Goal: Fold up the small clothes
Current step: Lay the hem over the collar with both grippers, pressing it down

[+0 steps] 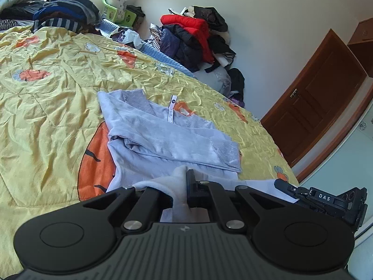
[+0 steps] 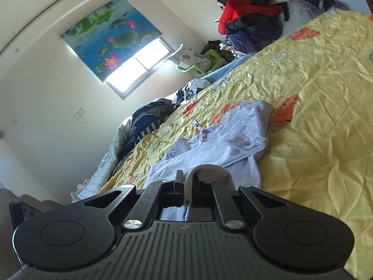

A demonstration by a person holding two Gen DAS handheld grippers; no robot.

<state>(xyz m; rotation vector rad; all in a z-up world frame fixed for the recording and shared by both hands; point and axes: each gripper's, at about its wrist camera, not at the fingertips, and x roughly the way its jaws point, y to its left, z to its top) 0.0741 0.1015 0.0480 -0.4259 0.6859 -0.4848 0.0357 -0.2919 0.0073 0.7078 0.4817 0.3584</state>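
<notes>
A pale lilac garment (image 1: 163,140) with lace trim and a white neck label lies partly folded on the yellow bedspread (image 1: 51,98). My left gripper (image 1: 185,175) is shut on the garment's near hem, and white cloth bulges up between its fingers. In the left wrist view the other gripper's black body (image 1: 326,200) shows at the lower right, at the same hem. In the right wrist view the lilac garment (image 2: 223,140) stretches away from me. There my right gripper (image 2: 187,177) is shut on a fold of its near edge, the cloth arching over the right finger.
Piles of dark and striped clothes (image 1: 65,11) sit at the bed's far end, by a green basket (image 1: 114,11). A heap with a red jacket (image 1: 191,30) lies at the far corner. A brown door (image 1: 314,102) is to the right. A window (image 2: 137,67) lights the room.
</notes>
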